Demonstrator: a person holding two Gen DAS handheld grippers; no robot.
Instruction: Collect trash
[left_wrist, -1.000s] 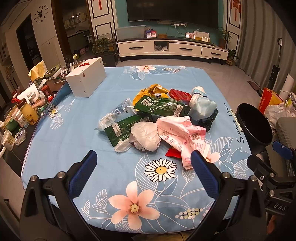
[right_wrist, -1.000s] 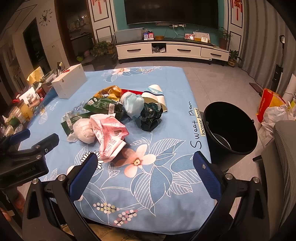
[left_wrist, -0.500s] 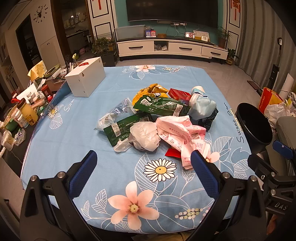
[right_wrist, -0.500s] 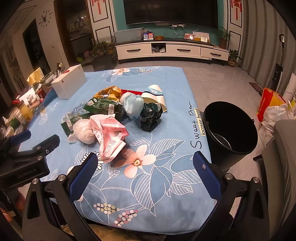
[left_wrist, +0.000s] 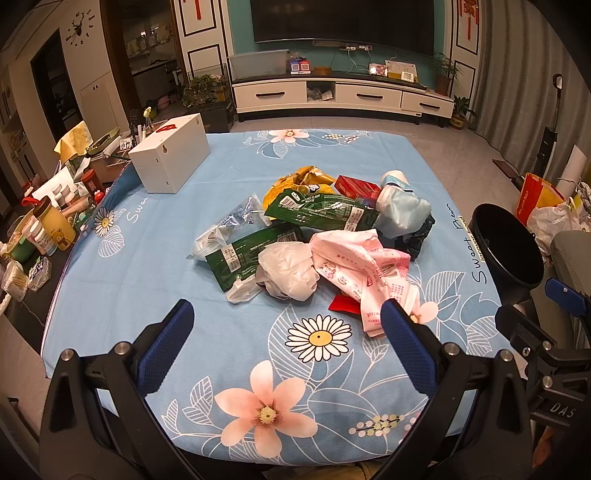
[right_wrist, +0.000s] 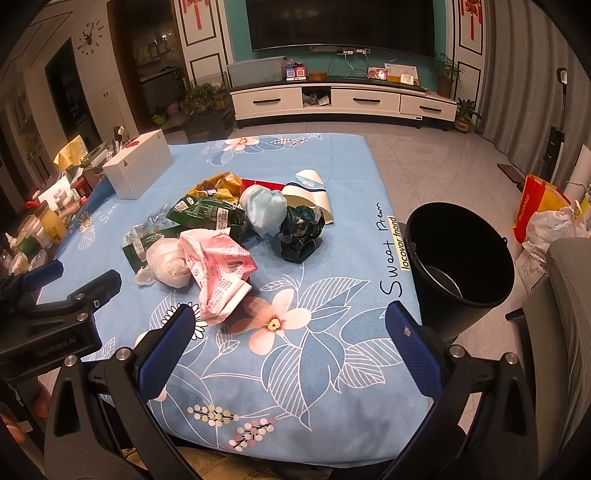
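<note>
Left tongs (left_wrist: 284, 328): spread wide, holding nothing, above the near edge of the worktop (left_wrist: 140, 258), at 6 o'clock from the trash.
Right tongs (right_wrist: 290, 328): spread wide, holding nothing, above the near right part of the worktop, at 5 o'clock from the heap.
Trash pile (left_wrist: 314, 229): heaped about the middle of the worktop, its pieces touching or overlapping.
Pink printed bag (left_wrist: 360, 266): nearest piece, at the pile's 5 o'clock edge, partly over a red scrap (left_wrist: 343, 304).
White plastic bag (left_wrist: 290, 271): crumpled, just beside the pink bag at its 9 o'clock.
Green wrappers (left_wrist: 321, 212): two, one behind the other, left of centre.
Light blue bag (right_wrist: 266, 212): at the pile's far right, touching a dark crumpled wrapper (right_wrist: 301, 236).
Paper cup (right_wrist: 308, 194): on its side at the pile's 1 o'clock.
Black bucket (right_wrist: 458, 258): on the floor, just beside the worktop's right edge, at 3 o'clock from the pile.
White box (left_wrist: 170, 162): far left corner of the worktop, well apart from the trash.
</note>
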